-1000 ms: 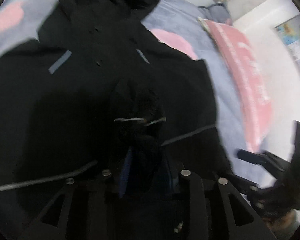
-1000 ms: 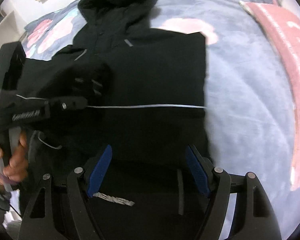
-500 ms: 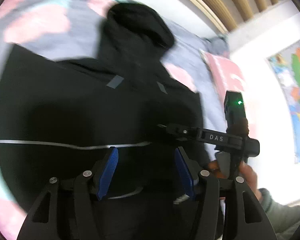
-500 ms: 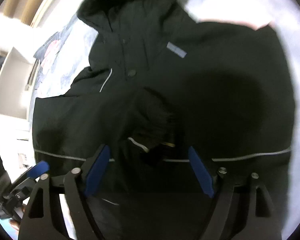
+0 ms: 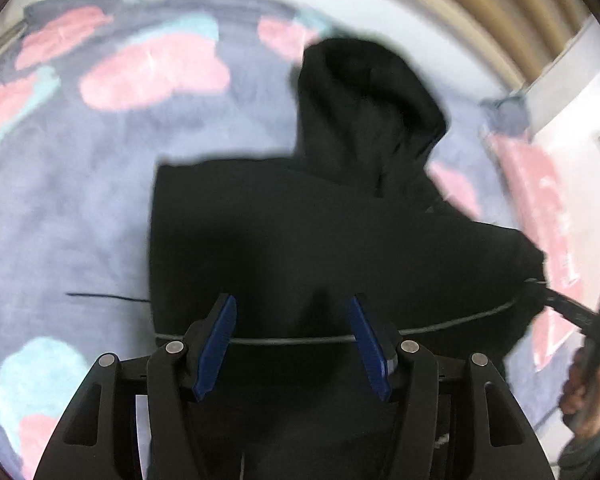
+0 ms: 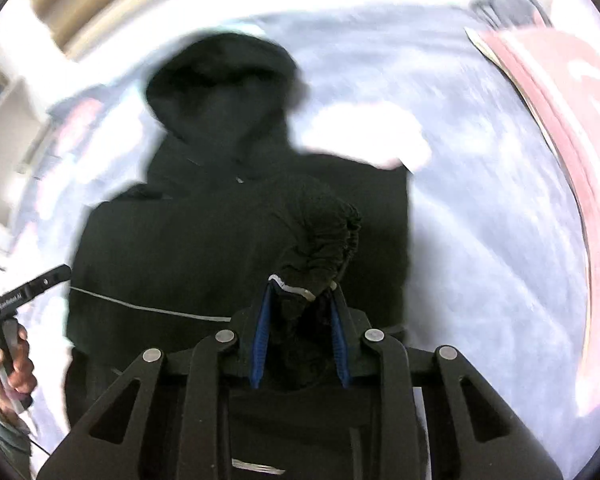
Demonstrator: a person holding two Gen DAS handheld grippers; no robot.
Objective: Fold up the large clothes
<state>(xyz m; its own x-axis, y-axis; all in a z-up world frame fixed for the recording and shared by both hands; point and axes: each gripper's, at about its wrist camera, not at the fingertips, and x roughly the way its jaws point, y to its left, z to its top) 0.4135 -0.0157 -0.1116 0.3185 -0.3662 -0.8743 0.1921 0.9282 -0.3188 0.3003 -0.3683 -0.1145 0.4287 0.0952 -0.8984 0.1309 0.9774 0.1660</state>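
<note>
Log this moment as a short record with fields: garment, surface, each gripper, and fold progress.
garment: black hooded jacket, lying flat with its hood toward the far end
surface: grey-blue blanket with pink and teal blotches
left gripper: jaws apart above the jacket's lower part, nothing between the pads
right gripper: jaws closing on the elastic cuff of a sleeve, fabric bunched between the pads
fold progress: jacket body looks squared; the sleeve in the right gripper is lifted over the body, not yet laid down
nearby: pink pillow at the blanket's right side
</note>
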